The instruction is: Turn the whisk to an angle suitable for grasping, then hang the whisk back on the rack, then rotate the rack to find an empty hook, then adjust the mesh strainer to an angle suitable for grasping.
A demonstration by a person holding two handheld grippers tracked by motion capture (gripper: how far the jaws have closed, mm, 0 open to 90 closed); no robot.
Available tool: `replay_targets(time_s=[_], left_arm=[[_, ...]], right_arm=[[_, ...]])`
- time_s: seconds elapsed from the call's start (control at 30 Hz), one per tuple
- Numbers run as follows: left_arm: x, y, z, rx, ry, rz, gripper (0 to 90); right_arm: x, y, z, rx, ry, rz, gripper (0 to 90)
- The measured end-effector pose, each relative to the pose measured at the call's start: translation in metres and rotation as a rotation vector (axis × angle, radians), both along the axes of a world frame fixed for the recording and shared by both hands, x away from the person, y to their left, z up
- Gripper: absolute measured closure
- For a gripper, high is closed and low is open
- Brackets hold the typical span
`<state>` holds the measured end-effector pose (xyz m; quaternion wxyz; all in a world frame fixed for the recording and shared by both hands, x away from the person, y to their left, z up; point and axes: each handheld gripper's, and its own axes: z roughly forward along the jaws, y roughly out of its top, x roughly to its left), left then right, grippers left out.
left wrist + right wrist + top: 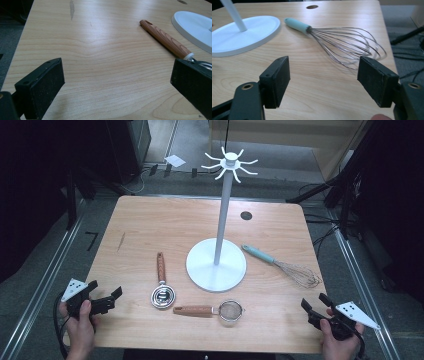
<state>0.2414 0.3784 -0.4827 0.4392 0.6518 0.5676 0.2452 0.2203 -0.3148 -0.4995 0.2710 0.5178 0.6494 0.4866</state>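
Observation:
A white stand [216, 265] with a tall pole and hooks at its top [230, 162] stands mid-table. A wire whisk with a teal handle [280, 264] [342, 42] lies to its right. A wood-handled scoop [161, 282] [165, 38] lies left of the base, and a small wood-handled strainer [212, 310] lies in front of it. My left gripper [110, 300] [117, 82] is open at the table's front left corner, nothing between its jaws. My right gripper [315, 307] [323, 75] is open at the front right, short of the whisk.
A dark round hole [246, 215] marks the table's far side. Cables and dark stands [345, 190] surround the table on the floor. Bare wood [135, 227] lies at the table's left and back.

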Motion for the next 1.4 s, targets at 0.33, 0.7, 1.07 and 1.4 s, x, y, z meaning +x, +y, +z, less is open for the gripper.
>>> replay_targets(time_s=[0.33,0.7,1.07,1.4], left_arm=[[-0.002,0.000,0.000,0.000,-0.012,0.004,0.0],[-0.002,0.000,0.000,-0.001,-0.011,0.007,0.0],[-0.002,0.000,0.000,-0.002,-0.012,0.000,0.0],[-0.001,0.000,0.000,-0.001,-0.007,-0.002,0.0]], right_arm=[[0.025,0.021,0.036,-0.216,0.072,0.146,44.5],[0.069,0.053,0.060,-0.498,0.205,0.336,41.3],[0.125,0.086,0.078,-0.634,0.323,0.470,49.6],[0.165,0.098,0.074,-0.702,0.450,0.514,49.6]])
